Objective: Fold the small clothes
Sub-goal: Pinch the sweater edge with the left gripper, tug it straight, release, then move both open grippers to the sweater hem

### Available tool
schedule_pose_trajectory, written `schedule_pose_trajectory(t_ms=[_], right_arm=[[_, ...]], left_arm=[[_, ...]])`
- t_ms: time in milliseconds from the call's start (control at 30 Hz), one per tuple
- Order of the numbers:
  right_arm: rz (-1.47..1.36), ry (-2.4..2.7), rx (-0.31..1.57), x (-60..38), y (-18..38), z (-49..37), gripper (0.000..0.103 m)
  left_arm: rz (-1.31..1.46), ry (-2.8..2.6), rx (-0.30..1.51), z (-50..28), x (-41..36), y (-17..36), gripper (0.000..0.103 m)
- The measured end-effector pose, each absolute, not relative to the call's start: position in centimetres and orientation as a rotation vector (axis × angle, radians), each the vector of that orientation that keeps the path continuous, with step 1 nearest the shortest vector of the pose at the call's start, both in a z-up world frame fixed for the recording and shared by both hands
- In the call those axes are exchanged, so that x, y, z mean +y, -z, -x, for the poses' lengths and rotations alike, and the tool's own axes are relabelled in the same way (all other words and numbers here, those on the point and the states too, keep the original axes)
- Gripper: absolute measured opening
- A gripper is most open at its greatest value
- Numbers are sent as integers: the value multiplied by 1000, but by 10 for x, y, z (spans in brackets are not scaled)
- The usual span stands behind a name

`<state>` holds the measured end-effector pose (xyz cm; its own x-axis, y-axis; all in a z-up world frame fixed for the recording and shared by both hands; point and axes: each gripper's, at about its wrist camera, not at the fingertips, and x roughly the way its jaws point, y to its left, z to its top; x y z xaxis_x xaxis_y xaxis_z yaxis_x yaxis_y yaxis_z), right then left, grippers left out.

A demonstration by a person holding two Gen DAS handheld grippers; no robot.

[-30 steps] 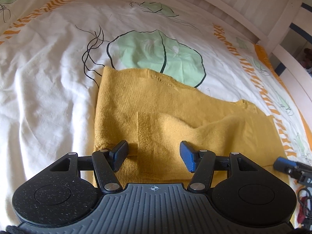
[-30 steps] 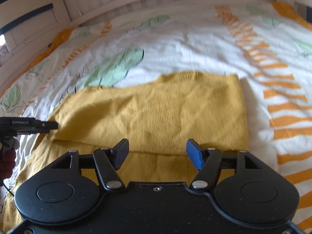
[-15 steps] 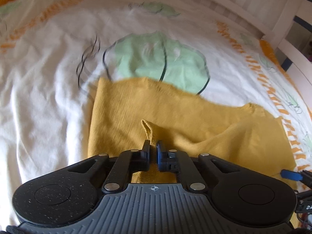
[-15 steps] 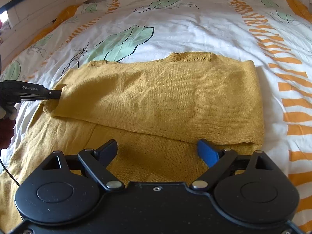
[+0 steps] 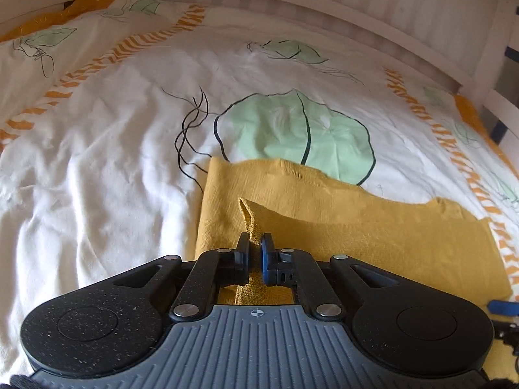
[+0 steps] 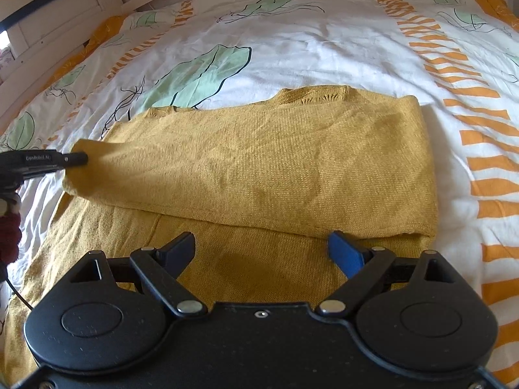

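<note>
A mustard-yellow knit garment (image 6: 275,162) lies on the bed, with one part folded over the rest. My left gripper (image 5: 255,243) is shut on the end of the folded part and holds it lifted a little; the garment (image 5: 373,233) spreads to the right. In the right wrist view the left gripper (image 6: 76,159) shows at the far left, pinching that yellow end. My right gripper (image 6: 261,248) is open and empty, low over the garment's near layer, just in front of the fold's edge.
The bed has a white cover (image 5: 97,162) printed with green leaves and orange stripes. A white slatted bed rail (image 5: 324,3) runs along the far side and the right. A dark cable (image 6: 16,291) hangs at the left edge.
My left gripper closed on the garment's folded part and lifted its end, carrying it over the garment. My right gripper stayed open and drew back slightly.
</note>
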<state>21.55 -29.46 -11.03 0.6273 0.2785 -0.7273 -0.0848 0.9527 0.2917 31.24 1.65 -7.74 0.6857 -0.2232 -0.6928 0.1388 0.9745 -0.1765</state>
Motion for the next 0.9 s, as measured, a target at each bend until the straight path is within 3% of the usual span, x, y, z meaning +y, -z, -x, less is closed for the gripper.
schedule_pose_trajectory(t_ms=[600, 767, 900], right_arm=[[-151, -234, 866, -282, 117, -216, 103], [-79, -233, 850, -274, 121, -213, 103], [-20, -224, 820, -268, 125, -208, 103]], left_arm=[[79, 255, 851, -320, 27, 101, 18], [83, 314, 866, -313, 26, 98, 47], [25, 327, 874, -295, 22, 95, 58]])
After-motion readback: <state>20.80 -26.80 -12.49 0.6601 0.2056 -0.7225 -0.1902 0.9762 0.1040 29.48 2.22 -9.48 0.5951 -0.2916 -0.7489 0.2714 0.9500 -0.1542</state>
